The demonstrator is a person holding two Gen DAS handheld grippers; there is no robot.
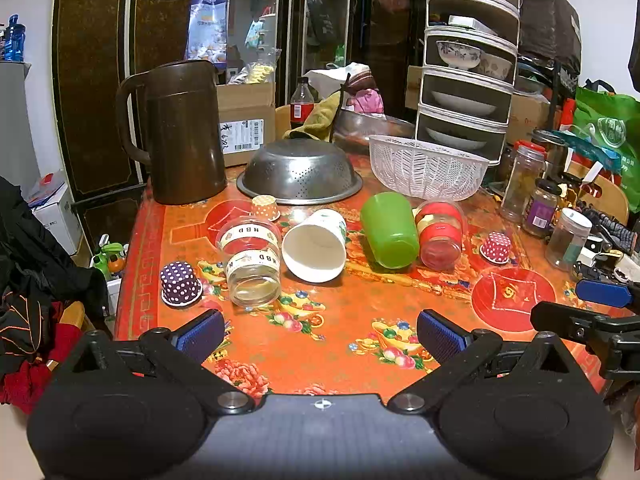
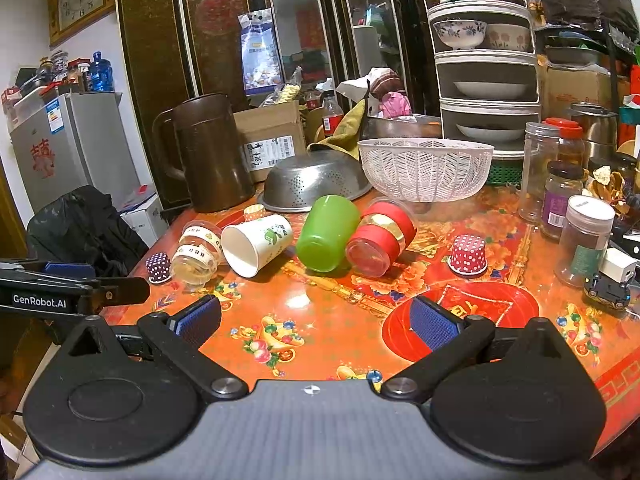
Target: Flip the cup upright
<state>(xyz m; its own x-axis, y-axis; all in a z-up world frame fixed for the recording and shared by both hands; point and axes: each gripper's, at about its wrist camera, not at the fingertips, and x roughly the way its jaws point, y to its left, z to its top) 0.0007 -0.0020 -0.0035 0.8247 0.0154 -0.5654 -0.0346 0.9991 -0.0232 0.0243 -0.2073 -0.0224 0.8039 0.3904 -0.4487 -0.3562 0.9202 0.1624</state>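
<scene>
Ahead of both grippers, past a bare stretch of orange tablecloth (image 1: pixel 320 332), a row of toppled cups across the table's middle. Left to right in the left wrist view: two clear HBD-labelled cups (image 1: pixel 252 258) nested or lying hard against each other, mouths toward the camera; just beside them a white paper cup (image 1: pixel 316 245), long axis running away from the camera, open mouth facing the left gripper (image 1: pixel 320 334); next a green plastic cup (image 1: pixel 389 230) on its side, base toward the camera, mouth away; touching it on the right a clear cup with red and gold bands (image 1: pixel 439 236), likewise base-first. Counted: five cups down, none yet upright. Also three small dotted paper cups mouth-down: purple (image 1: pixel 180 283) at far left, orange (image 1: pixel 265 207) behind the clear pair, red (image 1: pixel 496 247) to the right. Left gripper spread wide, holding nothing, roughly lined up with the white cup and the clear pair, so probably the nearer hand for those. Right gripper (image 2: pixel 316 324) equally wide apart and empty, squared more toward the green cup (image 2: pixel 329 233) and red-banded cup (image 2: pixel 380 236). Which cup is meant first: cannot tell. Behind the row, one upturned steel colander (image 1: pixel 300 172), one white plastic basket (image 1: pixel 428 168), one brown jug (image 1: pixel 180 132).
</scene>
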